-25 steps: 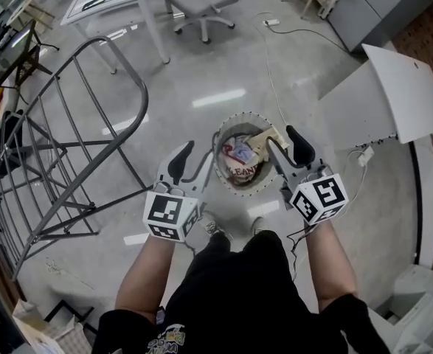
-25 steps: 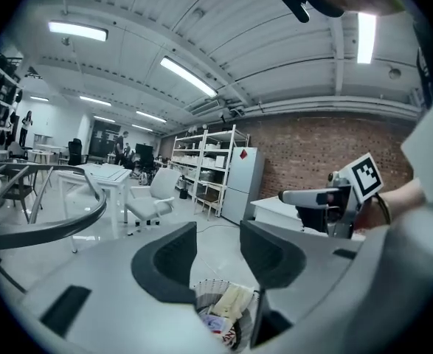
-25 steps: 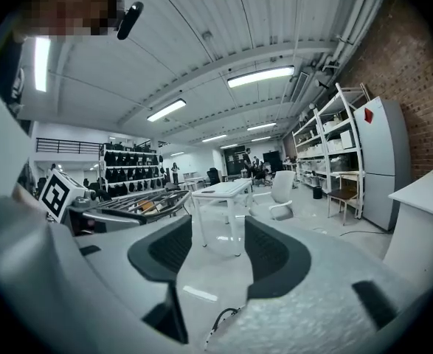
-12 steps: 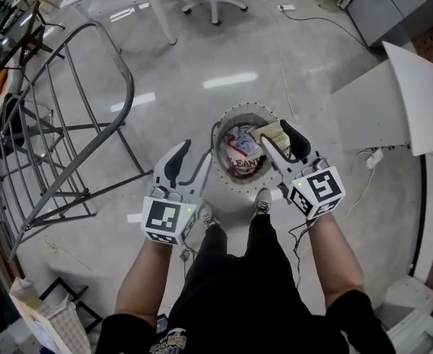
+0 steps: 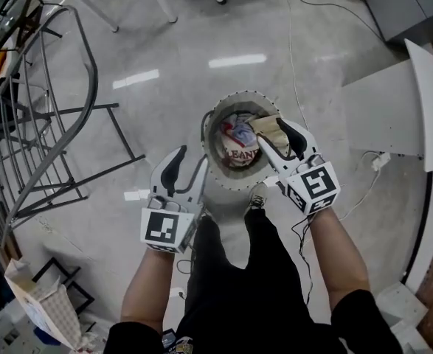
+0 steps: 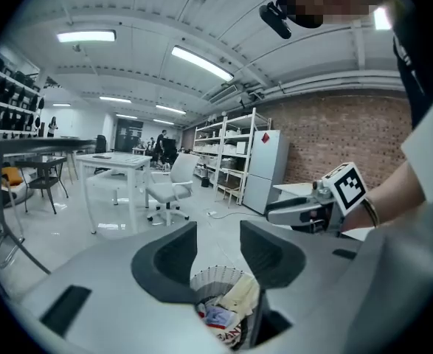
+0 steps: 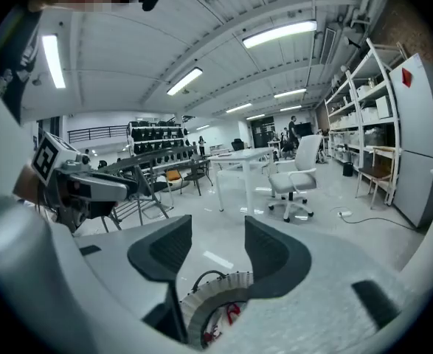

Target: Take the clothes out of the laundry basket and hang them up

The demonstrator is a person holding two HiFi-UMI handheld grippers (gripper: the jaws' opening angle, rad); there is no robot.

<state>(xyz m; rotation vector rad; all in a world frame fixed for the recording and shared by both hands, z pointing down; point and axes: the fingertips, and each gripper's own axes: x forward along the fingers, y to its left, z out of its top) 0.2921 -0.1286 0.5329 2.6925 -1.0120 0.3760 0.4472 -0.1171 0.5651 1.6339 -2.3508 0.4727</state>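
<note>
A round white laundry basket stands on the grey floor, filled with crumpled clothes. The left gripper hovers just beside the basket's near-left rim, jaws apart and empty. The right gripper hangs over the basket's right rim above the clothes, jaws spread, grasping nothing. A metal drying rack stands well left of the basket.

The head view looked steeply down from above the person onto the floor, close over the left tool, the right tool and the laundry basket. The left gripper view and the right gripper view each rode just behind its own jaws, facing forward and slightly down. All three shared the basket; each gripper view also caught the other tool.
</note>
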